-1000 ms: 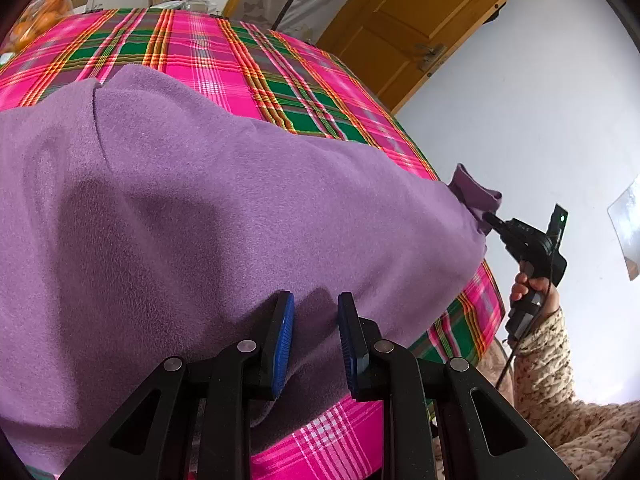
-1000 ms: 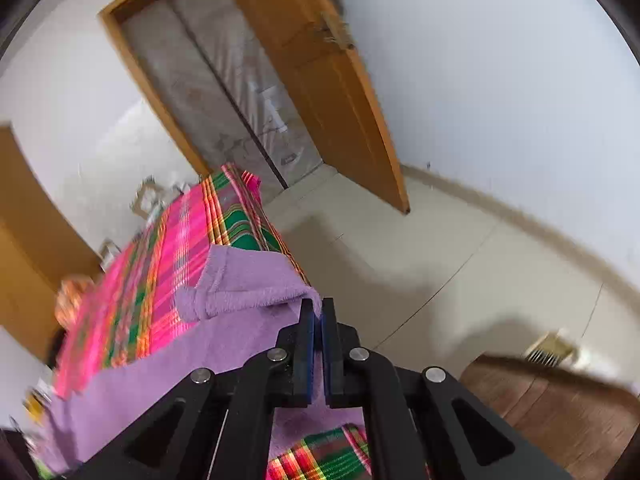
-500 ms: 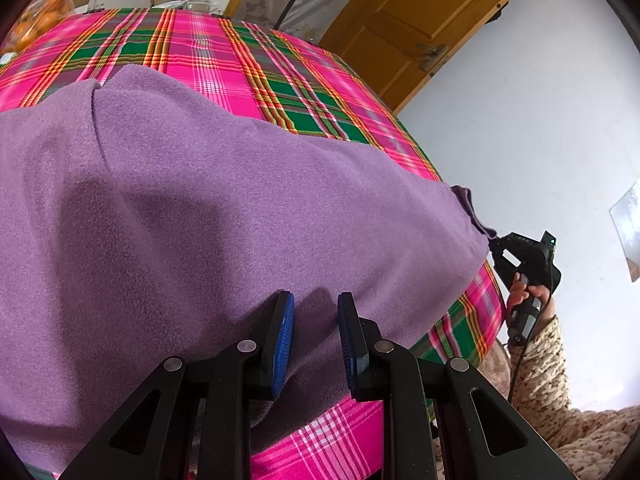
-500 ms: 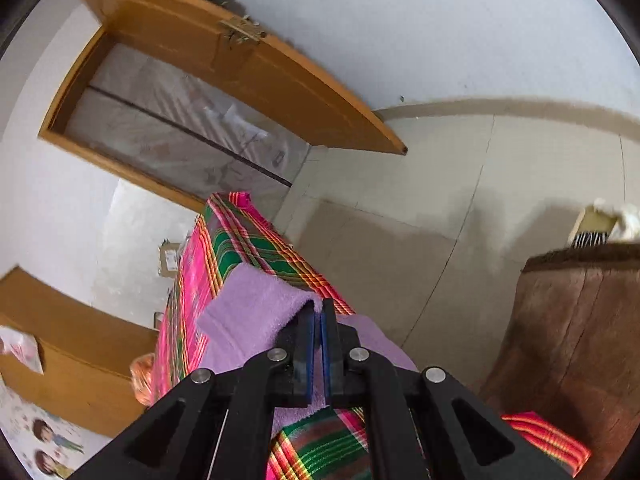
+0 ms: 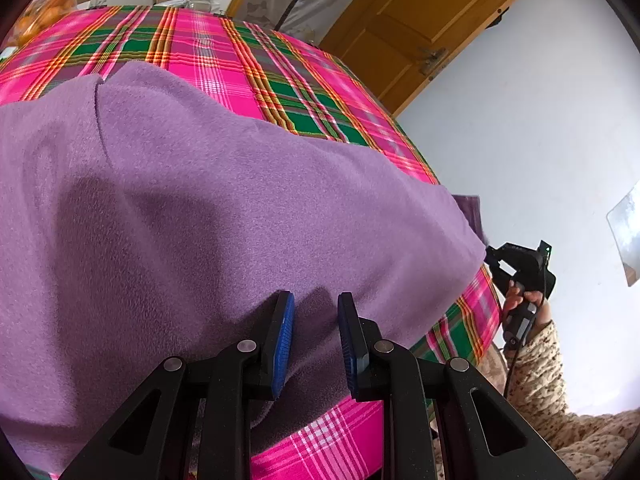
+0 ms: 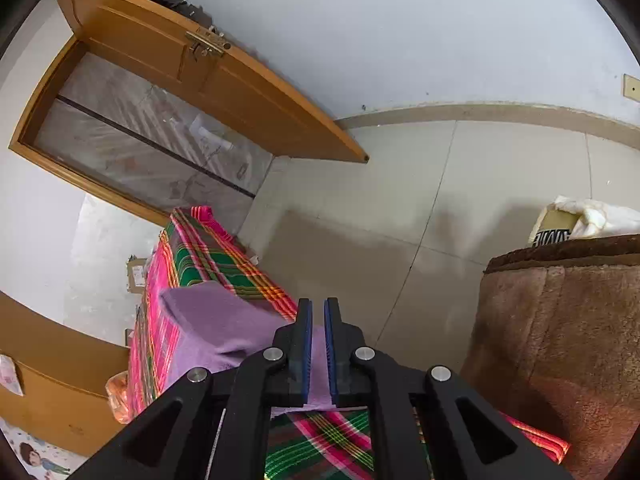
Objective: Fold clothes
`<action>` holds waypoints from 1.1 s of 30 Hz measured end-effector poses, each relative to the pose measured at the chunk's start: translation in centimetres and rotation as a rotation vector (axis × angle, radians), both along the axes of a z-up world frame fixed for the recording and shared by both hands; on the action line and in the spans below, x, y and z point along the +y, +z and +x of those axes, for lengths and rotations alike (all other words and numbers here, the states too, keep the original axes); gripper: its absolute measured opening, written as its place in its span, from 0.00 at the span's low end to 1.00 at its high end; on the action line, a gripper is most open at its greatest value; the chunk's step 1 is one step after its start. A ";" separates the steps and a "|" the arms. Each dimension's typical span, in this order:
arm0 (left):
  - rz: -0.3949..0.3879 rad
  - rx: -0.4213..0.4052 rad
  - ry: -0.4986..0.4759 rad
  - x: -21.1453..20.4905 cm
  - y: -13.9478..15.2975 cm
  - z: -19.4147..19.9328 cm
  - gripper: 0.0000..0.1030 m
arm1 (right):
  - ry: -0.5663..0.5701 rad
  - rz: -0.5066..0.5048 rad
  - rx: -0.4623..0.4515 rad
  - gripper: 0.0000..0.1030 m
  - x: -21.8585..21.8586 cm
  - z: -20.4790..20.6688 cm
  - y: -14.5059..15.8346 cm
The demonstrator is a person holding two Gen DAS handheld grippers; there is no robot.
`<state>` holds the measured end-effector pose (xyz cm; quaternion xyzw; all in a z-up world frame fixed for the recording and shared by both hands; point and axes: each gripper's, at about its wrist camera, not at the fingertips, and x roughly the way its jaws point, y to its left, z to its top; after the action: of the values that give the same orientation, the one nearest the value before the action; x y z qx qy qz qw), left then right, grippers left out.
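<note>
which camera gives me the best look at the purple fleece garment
The left wrist view: the purple fleece garment fills it, spread over the plaid tablecloth. The right wrist view shows only one end beyond the right gripper.

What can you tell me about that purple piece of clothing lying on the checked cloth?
The purple garment looks like soft, fuzzy fleece, plain with no pattern. It lies spread over the pink and green plaid cloth, with a seam near its far edge and its near edge hanging over the table's side. The left gripper sits open with fabric between its blue pads. The right gripper, slightly parted, has the garment's right end between its fingers; whether it grips is unclear.
</note>
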<state>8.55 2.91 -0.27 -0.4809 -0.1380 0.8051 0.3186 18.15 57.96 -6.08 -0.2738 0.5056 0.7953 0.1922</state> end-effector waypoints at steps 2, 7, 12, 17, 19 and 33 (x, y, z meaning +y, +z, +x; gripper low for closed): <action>0.001 0.000 0.000 0.0 0.0 0.1 0.22 | 0.002 0.000 0.006 0.08 -0.2 0.2 0.1; 0.000 0.000 0.000 0.0 -0.1 0.1 0.22 | 0.006 -0.002 0.021 0.09 -0.9 0.7 0.5; 0.003 -0.002 0.000 -0.2 0.0 0.1 0.22 | 0.108 0.021 0.071 0.28 -2.9 0.4 1.6; 0.004 -0.003 0.001 -0.3 0.0 0.3 0.22 | 0.203 0.090 0.040 0.31 -4.8 -1.3 2.4; 0.009 -0.006 0.002 -0.5 0.0 0.3 0.22 | 0.221 0.114 0.025 0.31 -5.4 -1.6 2.5; 0.021 -0.012 -0.003 -0.9 0.0 0.4 0.22 | 0.213 0.402 -0.004 0.04 -8.8 -1.4 5.9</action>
<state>8.97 1.99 -0.26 -0.4827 -0.1475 0.8002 0.3240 16.80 49.20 -0.15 -0.2830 0.3048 0.8954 0.1589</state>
